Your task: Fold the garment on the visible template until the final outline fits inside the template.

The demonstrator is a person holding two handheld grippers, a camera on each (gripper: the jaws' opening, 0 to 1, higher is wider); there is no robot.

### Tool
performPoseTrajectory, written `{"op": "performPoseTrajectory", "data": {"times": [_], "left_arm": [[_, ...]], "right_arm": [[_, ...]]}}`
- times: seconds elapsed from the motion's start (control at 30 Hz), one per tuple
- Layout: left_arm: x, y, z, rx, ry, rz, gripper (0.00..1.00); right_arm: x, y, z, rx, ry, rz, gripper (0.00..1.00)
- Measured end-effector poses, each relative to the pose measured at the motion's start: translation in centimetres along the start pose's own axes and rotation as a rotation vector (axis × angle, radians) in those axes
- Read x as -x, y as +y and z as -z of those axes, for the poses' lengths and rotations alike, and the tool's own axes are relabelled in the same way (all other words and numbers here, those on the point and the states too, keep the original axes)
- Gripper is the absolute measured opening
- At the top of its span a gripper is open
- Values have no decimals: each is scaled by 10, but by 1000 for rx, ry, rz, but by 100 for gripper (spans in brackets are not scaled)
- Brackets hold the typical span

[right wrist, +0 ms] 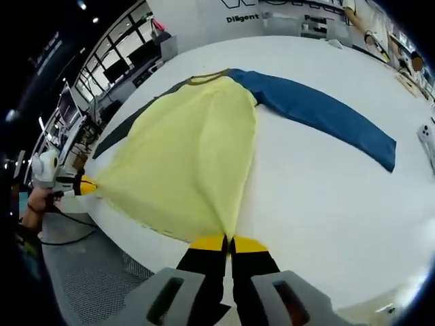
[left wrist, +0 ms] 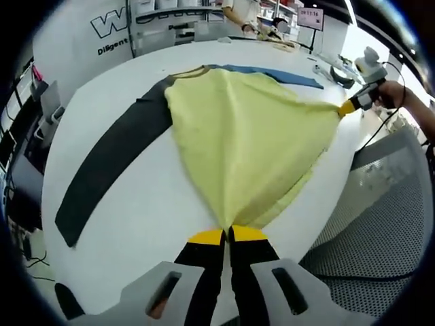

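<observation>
A long-sleeved garment with a yellow body lies on the white table; it has a dark grey sleeve and a blue sleeve. My left gripper is shut on one bottom corner of the yellow hem, lifted off the table. My right gripper is shut on the other hem corner. Each gripper also appears in the other's view: the right gripper at the right, the left gripper at the left, each held by a hand. The yellow body is stretched taut between them.
The table's rounded edge runs close to both grippers, with a patterned grey floor below. A phone-like object lies at the table's right side. Shelves and a white wall with lettering stand beyond the far edge.
</observation>
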State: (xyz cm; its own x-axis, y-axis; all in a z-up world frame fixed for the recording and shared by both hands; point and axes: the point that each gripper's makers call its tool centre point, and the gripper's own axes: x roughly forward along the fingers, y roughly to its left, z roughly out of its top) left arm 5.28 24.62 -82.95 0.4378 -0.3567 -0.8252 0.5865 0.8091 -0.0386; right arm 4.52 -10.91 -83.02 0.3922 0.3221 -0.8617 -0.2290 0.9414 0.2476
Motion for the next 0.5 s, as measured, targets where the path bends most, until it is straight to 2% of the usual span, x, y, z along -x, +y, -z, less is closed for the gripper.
{"op": "performPoseTrajectory", "data": {"times": [0.03, 0.2, 0.37, 0.5], "left_arm": [[0, 0, 1, 1, 5, -1, 3], [0, -1, 3, 2, 13, -1, 3], [-1, -1, 7, -6, 28, -5, 3], [-2, -4, 9, -12, 41, 1, 3]], "right_arm": [[-1, -1, 4, -2, 25, 5, 0], [-5, -1, 13, 10, 67, 16, 0], [-6, -2, 18, 28, 93, 27, 0], [-6, -6, 22, 71, 127, 47, 0]]}}
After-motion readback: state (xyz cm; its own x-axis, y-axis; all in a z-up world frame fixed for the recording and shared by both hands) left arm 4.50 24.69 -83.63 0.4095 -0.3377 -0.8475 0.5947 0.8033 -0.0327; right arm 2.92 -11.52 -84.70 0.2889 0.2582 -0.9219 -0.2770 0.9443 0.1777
